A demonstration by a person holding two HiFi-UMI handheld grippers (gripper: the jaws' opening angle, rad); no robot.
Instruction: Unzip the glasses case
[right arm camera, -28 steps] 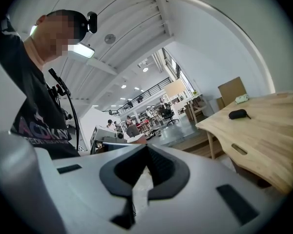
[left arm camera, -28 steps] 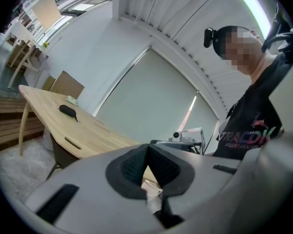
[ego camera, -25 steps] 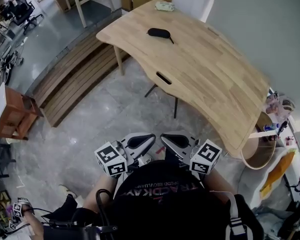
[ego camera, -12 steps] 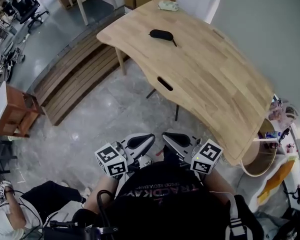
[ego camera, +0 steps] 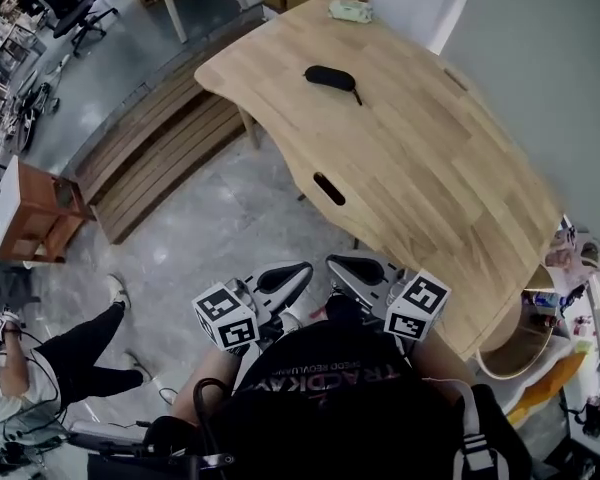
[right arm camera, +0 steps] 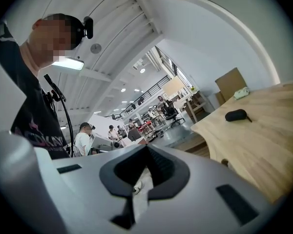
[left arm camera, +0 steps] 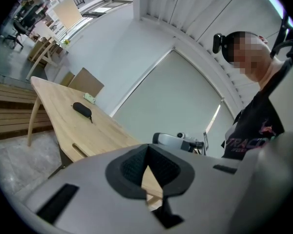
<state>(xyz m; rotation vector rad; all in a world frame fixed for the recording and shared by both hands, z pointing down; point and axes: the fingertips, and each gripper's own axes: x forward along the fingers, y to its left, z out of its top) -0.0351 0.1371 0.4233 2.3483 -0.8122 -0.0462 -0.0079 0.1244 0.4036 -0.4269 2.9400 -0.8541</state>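
Note:
A black glasses case (ego camera: 330, 75) with a short strap lies shut near the far end of the wooden table (ego camera: 430, 168). It also shows small in the left gripper view (left arm camera: 81, 109) and in the right gripper view (right arm camera: 235, 114). Both grippers are held close to my chest, far from the case. The left gripper (ego camera: 302, 269) is shut with nothing in it, its dark pads meeting (left arm camera: 146, 165). The right gripper (ego camera: 335, 263) is likewise shut and empty (right arm camera: 146, 155). Their tips point towards each other.
A folded pale cloth (ego camera: 350, 9) lies at the table's far end. The tabletop has a cable slot (ego camera: 329, 189). Wooden steps (ego camera: 150, 158) and a small brown table (ego camera: 35, 213) stand at left. A person (ego camera: 40, 368) stands at lower left. Clutter (ego camera: 540, 318) sits at right.
The whole view has shifted towards the table, which now lies lower and nearer in the frame. The person at lower left has moved. Both grippers stay shut in front of my chest.

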